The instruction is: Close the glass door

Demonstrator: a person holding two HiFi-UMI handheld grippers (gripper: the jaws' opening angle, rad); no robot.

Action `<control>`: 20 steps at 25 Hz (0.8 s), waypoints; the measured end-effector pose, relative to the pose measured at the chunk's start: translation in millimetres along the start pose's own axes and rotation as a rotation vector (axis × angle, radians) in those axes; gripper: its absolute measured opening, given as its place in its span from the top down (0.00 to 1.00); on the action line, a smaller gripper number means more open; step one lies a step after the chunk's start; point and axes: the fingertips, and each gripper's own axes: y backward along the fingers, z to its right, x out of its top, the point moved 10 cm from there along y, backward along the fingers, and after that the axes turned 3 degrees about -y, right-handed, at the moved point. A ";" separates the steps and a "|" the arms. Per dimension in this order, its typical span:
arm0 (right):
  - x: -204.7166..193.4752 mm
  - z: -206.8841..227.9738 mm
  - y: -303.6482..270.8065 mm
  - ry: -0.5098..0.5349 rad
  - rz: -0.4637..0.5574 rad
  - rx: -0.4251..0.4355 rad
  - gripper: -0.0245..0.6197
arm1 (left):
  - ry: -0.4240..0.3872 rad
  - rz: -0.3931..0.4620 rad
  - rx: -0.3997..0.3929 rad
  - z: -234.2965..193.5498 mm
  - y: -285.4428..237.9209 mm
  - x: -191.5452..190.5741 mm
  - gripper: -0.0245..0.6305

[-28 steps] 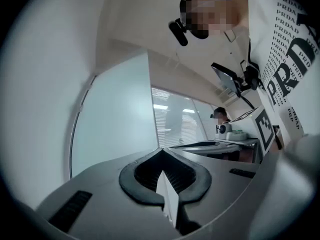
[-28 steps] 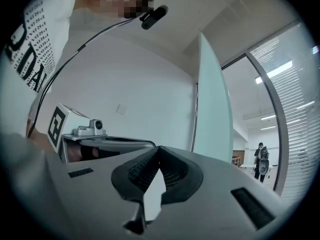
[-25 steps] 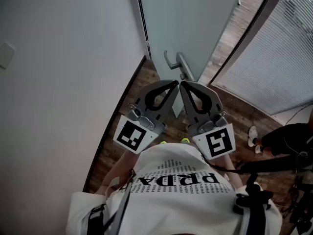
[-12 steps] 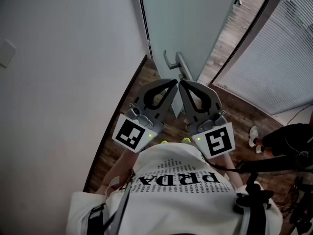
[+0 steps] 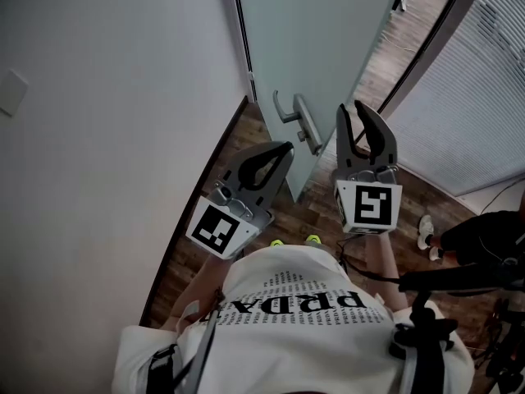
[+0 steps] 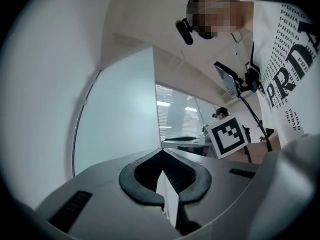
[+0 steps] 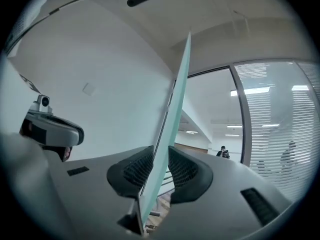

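White wall (image 5: 107, 97) fills the left of the head view, slatted-blind glazing (image 5: 484, 97) fills the right, and wood-plank floor (image 5: 238, 167) lies between them.

Frosted glass door (image 5: 328, 31): stands open, hinged side at the wall, free vertical edge toward the person. It is not in its frame now.

Right claw (image 5: 351, 109): jaws apart, pointing along the door's free edge, just right of the lever handle (image 5: 305, 128). In the right gripper view the door's edge runs upright through the gap between the two ribbed pads, its long axis in line with the slot. Cannot tell whether either pad touches the glass.

Left claw (image 5: 287, 146): jaws together, nothing between them. It sits lower in the head view, just left of the handle and apart from it.

Judgement: the right claw is the nearer to the free edge and straddles it, or nearly does. Shutting the door likely turns on carrying that edge away from the wall, toward the dark frame post (image 5: 426, 39).

Risk: the glass is smooth and the edge thin, so the pads could slide off.
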 end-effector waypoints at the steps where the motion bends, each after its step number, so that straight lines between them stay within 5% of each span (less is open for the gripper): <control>1: -2.3 0.5 -3.5 0.009 -0.013 -0.003 0.87 | 0.001 -0.003 -0.004 0.7 0.5 -1.1 0.97; 20: 7.3 -4.8 -2.7 0.045 -0.067 0.032 0.87 | 0.024 -0.008 -0.043 3.7 -0.3 -0.1 0.97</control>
